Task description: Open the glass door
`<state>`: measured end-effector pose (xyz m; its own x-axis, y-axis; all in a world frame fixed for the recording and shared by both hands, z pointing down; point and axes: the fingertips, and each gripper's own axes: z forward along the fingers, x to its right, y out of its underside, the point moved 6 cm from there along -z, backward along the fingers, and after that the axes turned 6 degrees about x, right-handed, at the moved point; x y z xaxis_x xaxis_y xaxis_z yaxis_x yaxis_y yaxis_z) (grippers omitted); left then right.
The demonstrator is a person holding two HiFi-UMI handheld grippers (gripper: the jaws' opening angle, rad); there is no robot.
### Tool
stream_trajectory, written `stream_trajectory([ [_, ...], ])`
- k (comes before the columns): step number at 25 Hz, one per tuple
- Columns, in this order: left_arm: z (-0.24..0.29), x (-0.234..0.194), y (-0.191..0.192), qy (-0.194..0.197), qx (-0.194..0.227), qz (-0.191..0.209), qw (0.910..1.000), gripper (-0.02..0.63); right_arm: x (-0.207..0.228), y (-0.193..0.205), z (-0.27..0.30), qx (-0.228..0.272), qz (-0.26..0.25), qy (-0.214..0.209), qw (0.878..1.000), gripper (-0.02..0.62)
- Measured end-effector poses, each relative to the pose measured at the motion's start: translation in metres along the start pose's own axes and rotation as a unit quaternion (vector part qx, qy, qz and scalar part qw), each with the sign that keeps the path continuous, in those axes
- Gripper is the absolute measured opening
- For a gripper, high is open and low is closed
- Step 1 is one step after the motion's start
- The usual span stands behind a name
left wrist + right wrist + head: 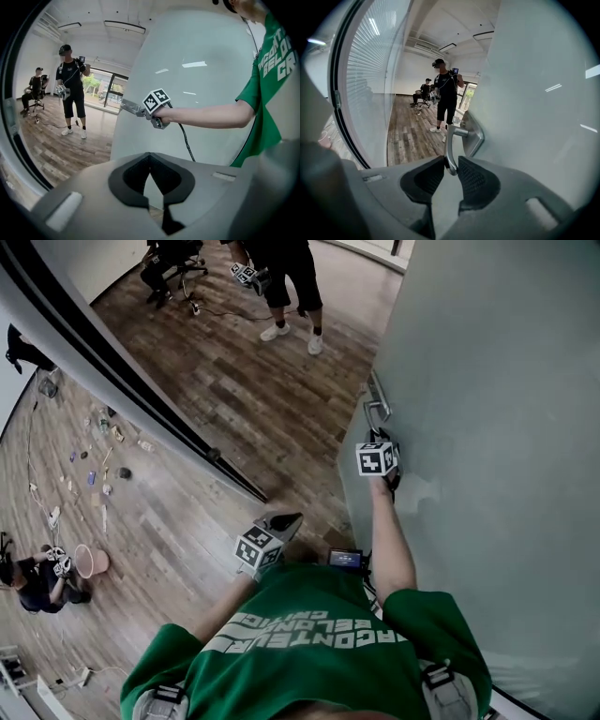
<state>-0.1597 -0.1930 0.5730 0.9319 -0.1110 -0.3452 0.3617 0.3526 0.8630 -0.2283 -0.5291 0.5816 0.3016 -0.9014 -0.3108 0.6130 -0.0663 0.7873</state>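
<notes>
Wood flooring point(234, 390) is spreading below two grippers: right gripper point(451, 168) is clamping the glass door point(534, 117)'s one handle point(451, 140); left gripper point(150, 161) is hanging closed, empty.

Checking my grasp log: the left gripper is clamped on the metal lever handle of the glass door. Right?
No. The right gripper is clamped on the metal lever handle of the glass door, as the right gripper view shows; the left gripper holds nothing.
</notes>
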Motion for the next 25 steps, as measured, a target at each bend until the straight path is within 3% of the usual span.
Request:
stream_trajectory([
  [12, 0.080, -0.011, -0.025, 0.071, -0.010, 0.015, 0.9973, 0.014, 0.073, 0.035, 0.022, -0.009, 0.038, 0.048, 0.998, 0.075],
  [20, 0.139, -0.032, -0.090, 0.138, 0.014, 0.036, 0.9897, 0.014, 0.132, 0.049, 0.027, -0.032, 0.073, 0.072, 0.994, 0.075],
  [25, 0.166, -0.050, -0.119, 0.168, 0.006, 0.039, 0.9850, 0.014, 0.168, 0.056, 0.025, -0.040, 0.087, 0.094, 0.991, 0.075],
])
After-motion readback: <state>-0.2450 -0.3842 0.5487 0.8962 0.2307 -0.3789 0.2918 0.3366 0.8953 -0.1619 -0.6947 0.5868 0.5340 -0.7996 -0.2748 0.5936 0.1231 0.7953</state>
